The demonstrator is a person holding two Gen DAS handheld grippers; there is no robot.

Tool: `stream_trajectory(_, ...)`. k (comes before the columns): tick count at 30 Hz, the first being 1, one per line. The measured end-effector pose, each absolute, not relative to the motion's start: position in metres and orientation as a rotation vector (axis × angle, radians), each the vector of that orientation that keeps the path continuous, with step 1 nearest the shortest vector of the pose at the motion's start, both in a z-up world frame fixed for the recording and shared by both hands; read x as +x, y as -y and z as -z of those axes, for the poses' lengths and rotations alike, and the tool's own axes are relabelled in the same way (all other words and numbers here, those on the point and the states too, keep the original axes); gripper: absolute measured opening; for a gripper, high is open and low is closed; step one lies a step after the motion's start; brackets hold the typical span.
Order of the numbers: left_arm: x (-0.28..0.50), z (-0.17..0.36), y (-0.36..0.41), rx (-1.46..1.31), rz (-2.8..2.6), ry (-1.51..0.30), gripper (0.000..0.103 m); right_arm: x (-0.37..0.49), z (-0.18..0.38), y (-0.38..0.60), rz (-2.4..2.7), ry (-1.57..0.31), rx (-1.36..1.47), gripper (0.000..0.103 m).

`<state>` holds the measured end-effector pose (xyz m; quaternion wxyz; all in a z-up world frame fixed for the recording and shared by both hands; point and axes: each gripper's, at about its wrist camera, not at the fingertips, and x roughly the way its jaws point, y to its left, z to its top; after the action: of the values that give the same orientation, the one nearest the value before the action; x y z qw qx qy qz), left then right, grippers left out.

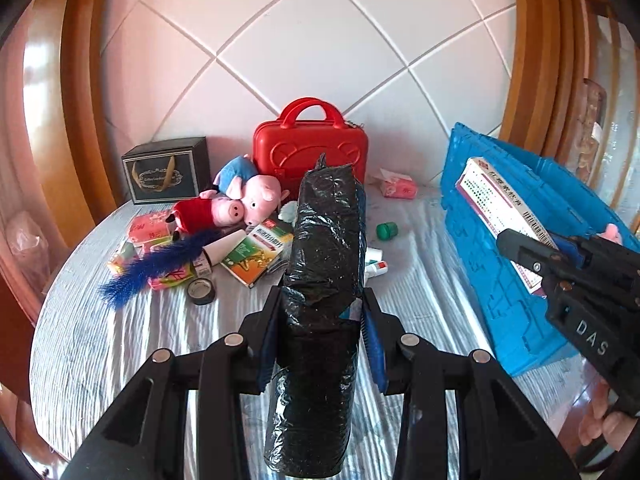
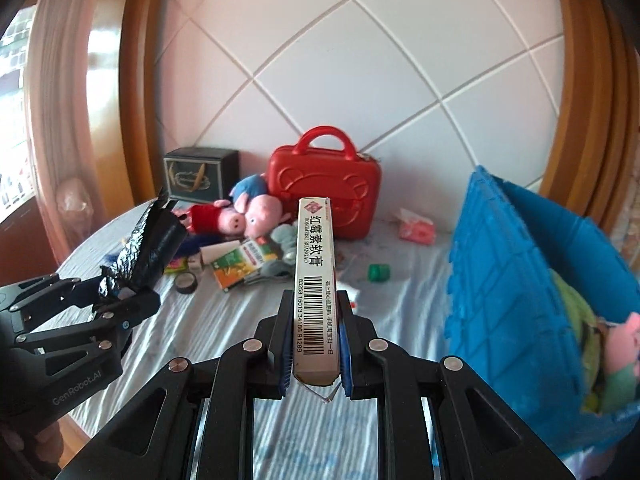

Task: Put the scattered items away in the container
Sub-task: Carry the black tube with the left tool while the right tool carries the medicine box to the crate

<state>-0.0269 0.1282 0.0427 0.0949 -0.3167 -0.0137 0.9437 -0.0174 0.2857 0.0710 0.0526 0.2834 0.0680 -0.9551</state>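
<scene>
My left gripper (image 1: 322,300) is shut on a roll of black plastic bags (image 1: 324,248), held above the table; it also shows in the right wrist view (image 2: 148,248). My right gripper (image 2: 314,300) is shut on a long white ointment box (image 2: 314,280) with a barcode, held above the table left of the blue crate (image 2: 516,264). In the left wrist view the box (image 1: 500,208) sits in front of the crate's (image 1: 500,280) wall. Scattered items lie at the back: pig plush toys (image 1: 240,200), a green-orange box (image 1: 256,252), a tape roll (image 1: 201,291), a green cap (image 1: 387,231).
A red case (image 1: 310,152) and a dark gift box (image 1: 166,170) stand by the tiled wall. A pink tissue pack (image 1: 398,186) lies near the crate. A blue feathery toy (image 1: 156,266) lies at left. A plush (image 2: 612,344) lies inside the crate.
</scene>
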Motion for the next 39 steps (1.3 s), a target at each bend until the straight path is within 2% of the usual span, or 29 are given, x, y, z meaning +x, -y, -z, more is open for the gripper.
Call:
stream_trajectory(12,0.001,-0.089,-0.213,-0.727,-2.737,-0.034,0.036,0.024,-0.117,-0.385,3.093,-0.146,0.743,0.018)
stream_trajectory(25,0.000,-0.122,-0.434,-0.580,-2.709,-0.106,0.036,0.032,-0.132,-0.602,3.155,-0.117,0.690,0.018)
stream_trajectory(32,-0.013,-0.114,-0.528,-0.681,-2.687,-0.170,0.036,0.022,-0.118,-0.678,3.102,-0.074,0.778,0.018)
stream_trajectory(39,-0.028,-0.098,-0.568,-0.835,-2.698,-0.222,0.036,0.012,-0.105,-0.704,3.021,-0.034,0.850,0.018)
